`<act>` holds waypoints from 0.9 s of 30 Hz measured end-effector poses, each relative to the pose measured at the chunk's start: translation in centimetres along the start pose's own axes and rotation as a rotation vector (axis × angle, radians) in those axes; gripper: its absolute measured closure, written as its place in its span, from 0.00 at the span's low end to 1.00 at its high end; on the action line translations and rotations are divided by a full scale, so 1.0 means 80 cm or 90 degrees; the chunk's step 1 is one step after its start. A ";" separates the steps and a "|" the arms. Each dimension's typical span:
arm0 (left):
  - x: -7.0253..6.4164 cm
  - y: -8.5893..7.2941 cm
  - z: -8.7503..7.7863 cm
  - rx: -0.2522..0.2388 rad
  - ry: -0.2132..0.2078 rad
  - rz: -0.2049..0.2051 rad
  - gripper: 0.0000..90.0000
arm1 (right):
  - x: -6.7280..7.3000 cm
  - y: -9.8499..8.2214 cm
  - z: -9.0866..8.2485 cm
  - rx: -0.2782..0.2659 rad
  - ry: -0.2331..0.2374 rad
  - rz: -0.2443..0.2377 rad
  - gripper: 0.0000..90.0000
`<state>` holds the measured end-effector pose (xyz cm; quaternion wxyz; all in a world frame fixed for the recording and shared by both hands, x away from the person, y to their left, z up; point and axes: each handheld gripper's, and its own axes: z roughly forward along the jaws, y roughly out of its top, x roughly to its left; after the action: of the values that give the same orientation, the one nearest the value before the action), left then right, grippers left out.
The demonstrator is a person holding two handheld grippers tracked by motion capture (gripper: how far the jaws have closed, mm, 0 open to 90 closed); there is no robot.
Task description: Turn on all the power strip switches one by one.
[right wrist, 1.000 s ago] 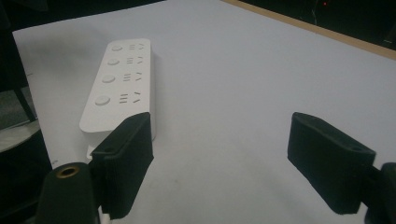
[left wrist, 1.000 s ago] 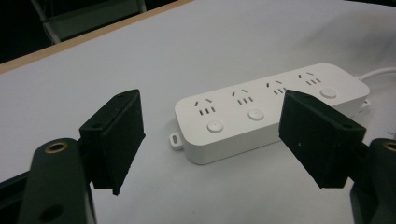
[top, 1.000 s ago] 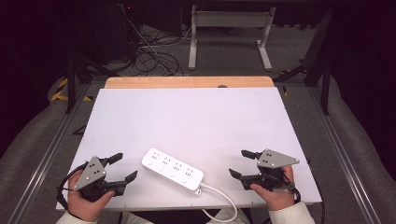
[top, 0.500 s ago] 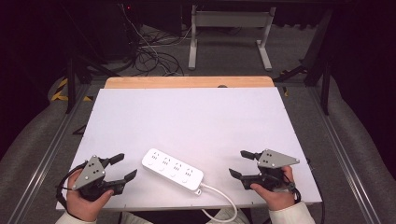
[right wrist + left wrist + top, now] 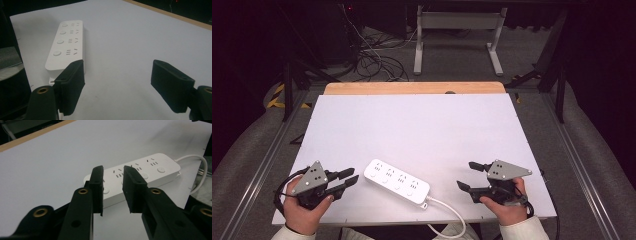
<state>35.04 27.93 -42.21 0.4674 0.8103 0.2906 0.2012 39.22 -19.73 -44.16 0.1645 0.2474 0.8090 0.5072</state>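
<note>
A white power strip lies flat on the white surface, down near the person's edge at about 6 o'clock, set on a slant so that one end points toward 10 o'clock and the other toward 4 o'clock. From that 4 o'clock end a white cord curls off over the near edge. The strip carries four sets of sockets in a row, each with a small round button beside it. The left claw sits at about 7 o'clock, held in the person's left hand and resting low on the surface, its tips aimed at the strip's near end and just short of it; in the left gripper view its jaws stand a narrow gap apart with nothing between them, and the strip lies just beyond them. The right claw is at about 5 o'clock in the right hand, pointing toward 9 o'clock, near the corded end of the strip but apart from it. Its jaws are spread wide and empty, with bare surface between them in the right gripper view, and the strip lies off beyond the left-hand jaw. Past the far wooden edge, at 12 o'clock, there are dark cables on the floor and a grey metal stand.
</note>
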 end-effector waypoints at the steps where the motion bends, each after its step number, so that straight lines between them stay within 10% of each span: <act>1: 0.000 0.002 0.001 0.001 0.000 0.002 0.84 | 0.000 0.000 0.000 0.001 0.000 0.000 0.30; 15: -0.003 0.022 0.013 0.015 -0.016 0.010 1.00 | 0.000 -0.001 0.000 0.003 0.006 -0.002 0.31; 27: 0.004 0.043 0.034 0.109 -0.048 -0.040 1.00 | -0.001 -0.003 0.000 -0.005 0.016 -0.005 0.34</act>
<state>37.88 25.06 -40.45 0.4131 0.8449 0.3140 0.1300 39.18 -19.87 -44.38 0.1574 0.2371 0.8099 0.5129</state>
